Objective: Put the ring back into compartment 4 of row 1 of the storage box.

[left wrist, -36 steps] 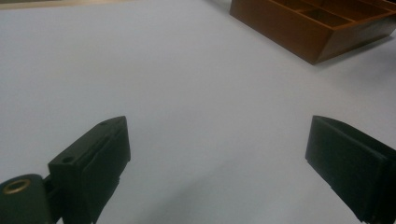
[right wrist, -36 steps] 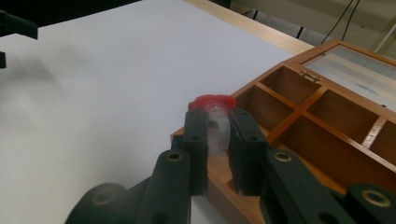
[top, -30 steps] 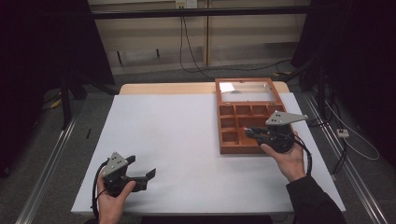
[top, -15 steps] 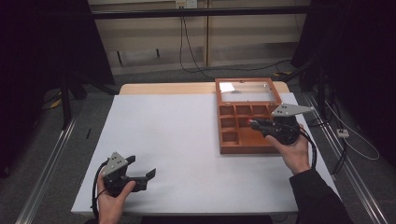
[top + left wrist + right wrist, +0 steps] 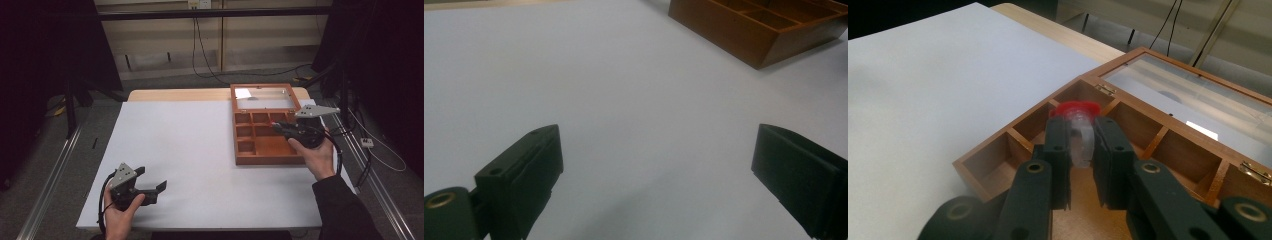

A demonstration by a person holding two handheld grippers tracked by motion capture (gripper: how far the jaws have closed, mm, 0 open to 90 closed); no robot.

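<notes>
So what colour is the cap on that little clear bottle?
Red cap, clearest in the right gripper view.

white table (image 5: 200,150), floor cables (image 5: 205,55) behind.

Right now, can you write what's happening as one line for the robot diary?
right gripper: shut on red-capped vial, over wooden box | left gripper: open, holding nothing, over white table

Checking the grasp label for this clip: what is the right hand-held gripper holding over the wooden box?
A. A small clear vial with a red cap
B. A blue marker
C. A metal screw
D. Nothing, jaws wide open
A: the right hand-held gripper is clamped on a small clear vial with a red cap, above the wooden box.
</notes>
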